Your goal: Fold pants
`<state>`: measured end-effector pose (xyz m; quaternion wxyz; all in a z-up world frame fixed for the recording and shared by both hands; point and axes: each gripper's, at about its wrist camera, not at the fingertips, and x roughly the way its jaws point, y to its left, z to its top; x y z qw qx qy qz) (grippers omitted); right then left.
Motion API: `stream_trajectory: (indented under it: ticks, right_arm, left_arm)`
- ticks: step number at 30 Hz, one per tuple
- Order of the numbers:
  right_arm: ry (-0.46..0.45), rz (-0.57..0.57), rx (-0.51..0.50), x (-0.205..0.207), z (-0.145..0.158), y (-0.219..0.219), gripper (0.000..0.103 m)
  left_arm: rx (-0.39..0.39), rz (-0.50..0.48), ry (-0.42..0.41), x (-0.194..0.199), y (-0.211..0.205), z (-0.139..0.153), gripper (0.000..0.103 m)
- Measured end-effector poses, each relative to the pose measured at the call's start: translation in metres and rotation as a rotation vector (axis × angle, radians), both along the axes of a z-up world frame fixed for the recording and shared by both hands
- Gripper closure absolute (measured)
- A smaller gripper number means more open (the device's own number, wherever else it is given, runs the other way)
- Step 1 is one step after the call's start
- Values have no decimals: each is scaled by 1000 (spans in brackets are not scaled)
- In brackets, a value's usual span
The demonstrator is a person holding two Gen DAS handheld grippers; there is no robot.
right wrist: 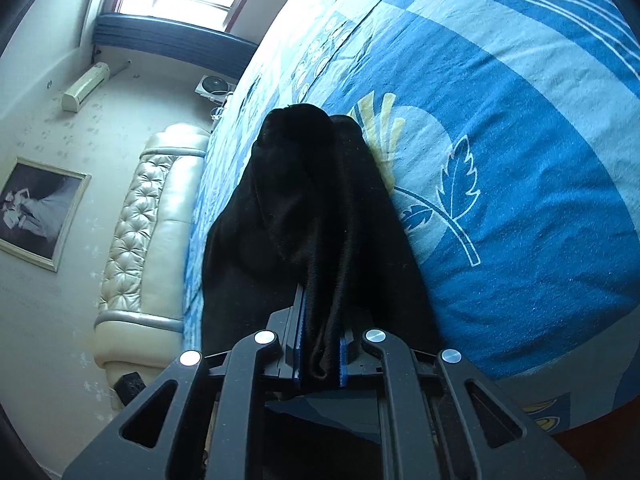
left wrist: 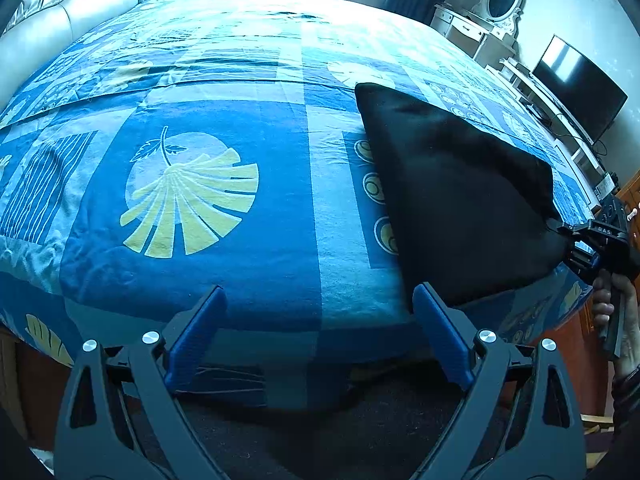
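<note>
Black pants (left wrist: 460,192) lie on the right part of a bed with a blue patterned cover (left wrist: 224,200). My right gripper (left wrist: 560,229) pinches their near right corner at the bed's right edge and lifts it. In the right wrist view the right gripper (right wrist: 320,344) is shut on a bunched fold of the black pants (right wrist: 304,200), which hang away toward the bed cover (right wrist: 520,180). My left gripper (left wrist: 320,316) is open and empty above the bed's near edge, its right finger (left wrist: 436,320) just beside the pants' near corner.
A padded cream headboard (left wrist: 60,12) stands at the far left. A white dressing table with an oval mirror (left wrist: 496,8) and a TV (left wrist: 580,88) on a low unit stand along the right wall. A dark floor mat (left wrist: 320,432) lies below the bed's near edge.
</note>
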<state>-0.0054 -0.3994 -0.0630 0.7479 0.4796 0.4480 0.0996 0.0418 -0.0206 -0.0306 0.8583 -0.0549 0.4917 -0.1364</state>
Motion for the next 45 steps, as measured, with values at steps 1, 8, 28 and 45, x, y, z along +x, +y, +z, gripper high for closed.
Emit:
stream_trajectory:
  ticks: [1, 8, 28, 45]
  right_arm:
    - [-1, -2, 4, -2, -1, -3, 92]
    - [-2, -31, 2, -16, 3, -25, 87]
    - [17, -34, 7, -33, 9, -39, 30]
    - [-15, 42, 9, -16, 3, -16, 25]
  left_arm:
    - [0, 0, 2, 0, 0, 0, 9]
    - [-28, 10, 30, 2, 6, -5, 9]
    - [-427, -73, 206, 35, -21, -31, 9]
    - [-542, -119, 274, 50, -61, -50, 24]
